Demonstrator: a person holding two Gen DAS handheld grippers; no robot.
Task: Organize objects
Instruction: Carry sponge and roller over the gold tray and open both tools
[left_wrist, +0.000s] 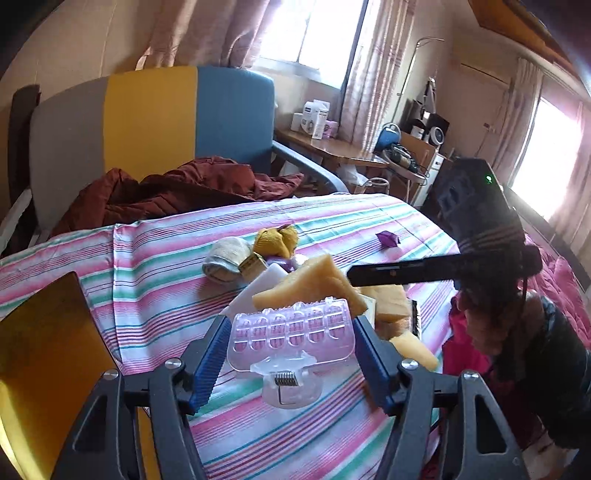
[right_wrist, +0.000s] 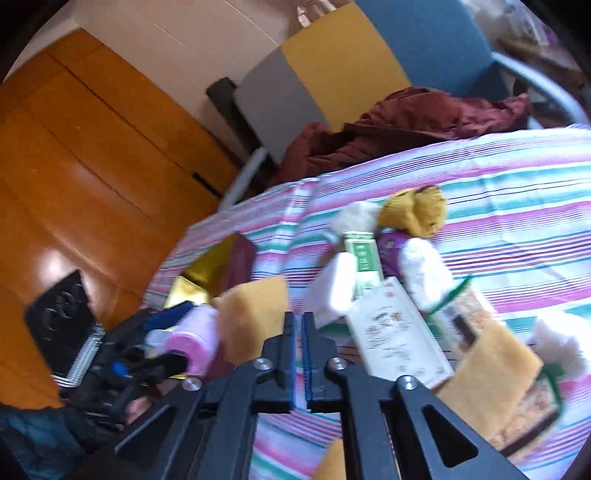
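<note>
Tongs of the left hand (left_wrist: 290, 354) pinch a clear pink hair claw clip (left_wrist: 291, 334) between their blue pads, above the striped bedsheet (left_wrist: 155, 258). Just beyond it lie yellow sponges (left_wrist: 314, 291), rolled socks (left_wrist: 229, 258) and what look like small cartons, blurred in the right wrist view. Right tongs (right_wrist: 299, 354) are pressed together, holding nothing.

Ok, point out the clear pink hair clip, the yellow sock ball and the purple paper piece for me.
clear pink hair clip (left_wrist: 291, 328), left wrist view, on its ridged body.
yellow sock ball (left_wrist: 275, 238), left wrist view, on its knitted top.
purple paper piece (left_wrist: 387, 238), left wrist view, on its centre.
</note>
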